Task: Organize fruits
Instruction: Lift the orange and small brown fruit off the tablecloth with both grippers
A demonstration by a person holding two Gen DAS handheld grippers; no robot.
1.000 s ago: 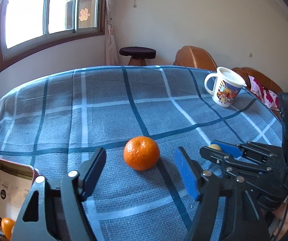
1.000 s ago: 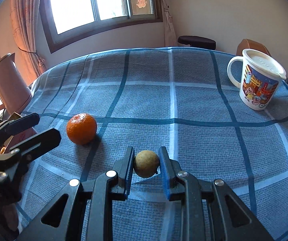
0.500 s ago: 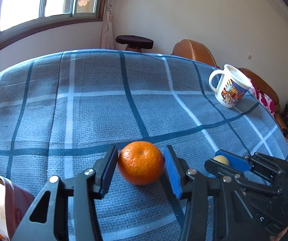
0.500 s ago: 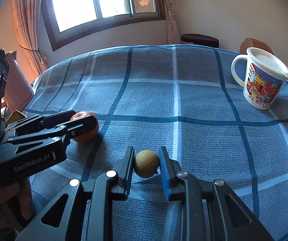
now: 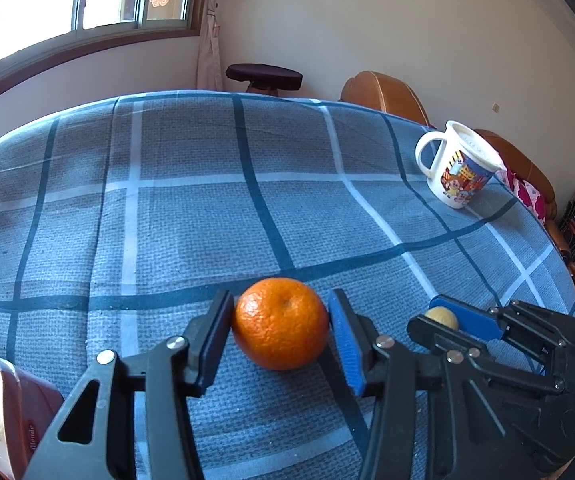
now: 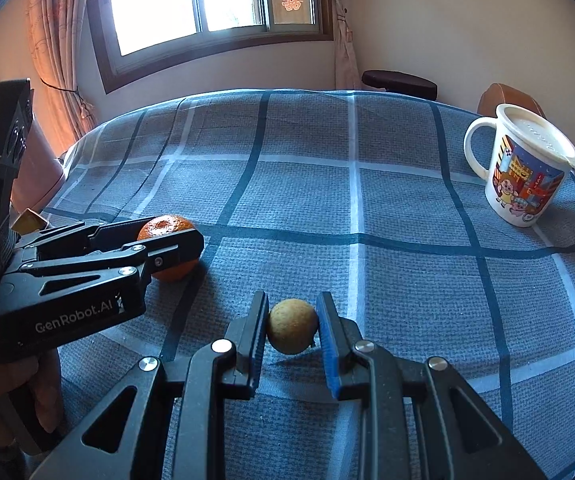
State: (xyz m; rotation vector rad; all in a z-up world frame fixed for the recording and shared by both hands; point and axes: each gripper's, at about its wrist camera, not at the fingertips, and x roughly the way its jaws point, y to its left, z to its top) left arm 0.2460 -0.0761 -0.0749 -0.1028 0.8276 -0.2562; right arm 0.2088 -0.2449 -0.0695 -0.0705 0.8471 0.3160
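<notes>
Left wrist view: box cut off at the lower left, contents hidden. Left gripper, jaws just closing, pads touching the orange on the tablecloth. Right gripper clamps the small yellow-brown fruit. Lidded mug upright, contents unseen.

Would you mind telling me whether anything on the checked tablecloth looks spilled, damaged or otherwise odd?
Nothing stands out. The lidded white cartoon mug stands upright on the blue checked tablecloth, with no spill showing. The left gripper clasps the round orange mandarin, and the right gripper the small tan fruit; both fruits look intact.
</notes>
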